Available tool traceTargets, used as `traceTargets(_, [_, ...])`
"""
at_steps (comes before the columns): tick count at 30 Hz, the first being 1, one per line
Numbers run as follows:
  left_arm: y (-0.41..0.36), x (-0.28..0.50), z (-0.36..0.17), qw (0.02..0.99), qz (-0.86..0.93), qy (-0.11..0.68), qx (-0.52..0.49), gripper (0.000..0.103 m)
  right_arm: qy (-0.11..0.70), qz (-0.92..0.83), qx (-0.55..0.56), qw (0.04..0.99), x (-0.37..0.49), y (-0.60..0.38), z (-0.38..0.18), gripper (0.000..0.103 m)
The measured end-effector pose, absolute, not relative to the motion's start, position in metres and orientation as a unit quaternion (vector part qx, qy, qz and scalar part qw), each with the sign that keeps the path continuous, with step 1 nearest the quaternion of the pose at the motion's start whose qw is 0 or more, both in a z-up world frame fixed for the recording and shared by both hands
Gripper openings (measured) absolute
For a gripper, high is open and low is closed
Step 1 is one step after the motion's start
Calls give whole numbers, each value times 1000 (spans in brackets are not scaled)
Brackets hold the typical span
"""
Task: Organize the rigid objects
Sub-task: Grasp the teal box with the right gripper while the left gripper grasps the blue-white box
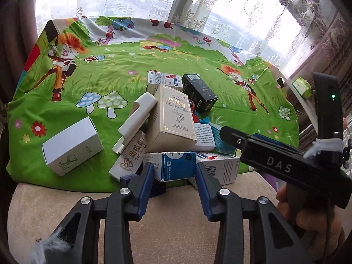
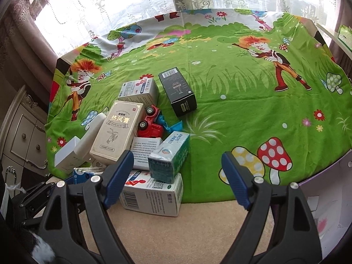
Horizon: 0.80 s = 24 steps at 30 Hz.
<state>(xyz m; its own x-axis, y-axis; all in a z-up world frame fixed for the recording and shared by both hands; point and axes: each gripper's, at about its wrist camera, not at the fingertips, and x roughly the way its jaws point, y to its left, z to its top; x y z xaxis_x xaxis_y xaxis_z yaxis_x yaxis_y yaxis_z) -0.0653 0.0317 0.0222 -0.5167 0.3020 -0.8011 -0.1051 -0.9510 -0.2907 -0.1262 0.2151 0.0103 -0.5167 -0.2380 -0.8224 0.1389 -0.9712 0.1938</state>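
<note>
Several small boxes lie piled near the front edge of a green cartoon cloth (image 2: 242, 110). My left gripper (image 1: 173, 173) has its blue pads against both sides of a blue-and-white box (image 1: 173, 166) at the pile's front. A beige box (image 1: 173, 118) leans on top, beside a white plastic holder (image 1: 136, 118) and a toothpaste box (image 1: 129, 156). My right gripper (image 2: 177, 154) stands wide open above a teal box (image 2: 169, 156) and a white barcode box (image 2: 151, 195), pressing on neither. A red toy truck (image 2: 151, 123) and a black box (image 2: 178, 92) lie behind.
A white box (image 1: 72, 147) lies apart at the left. The cloth's right half holds no objects. A beige cushion (image 1: 176, 220) runs along the front. A dresser (image 2: 26, 136) stands at the left and lace curtains (image 2: 132, 11) hang behind. A hand (image 1: 308, 220) holds the right gripper's body (image 1: 277, 165).
</note>
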Motion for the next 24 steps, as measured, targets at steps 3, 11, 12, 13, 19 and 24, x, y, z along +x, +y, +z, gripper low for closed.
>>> traceTargets(3, [19,-58,24,125,863,-139,-469,38,-34,-865,487,112,-129,207,5,84])
traceTargets(11, [-2,-40,27,136,862,-190,-450,38,-40,-855,503,122,-132,207,-5,53])
traceTargets(12, [-3,-37,27,138,861,-193,-450,38,-44,-853,505,125,-132,209,-7,43])
traceTargets(13, [-4,-35,27,142,861,-196,-448,38,-47,-853,505,126,-132,209,-7,40])
traceTargets(19, [-8,-23,30,150,866,-204,-432,37,-60,-867,480,122,-123,218,1,33])
traceTargets(24, [-10,-12,35,162,870,-210,-416,37,-69,-882,453,112,-107,230,12,33])
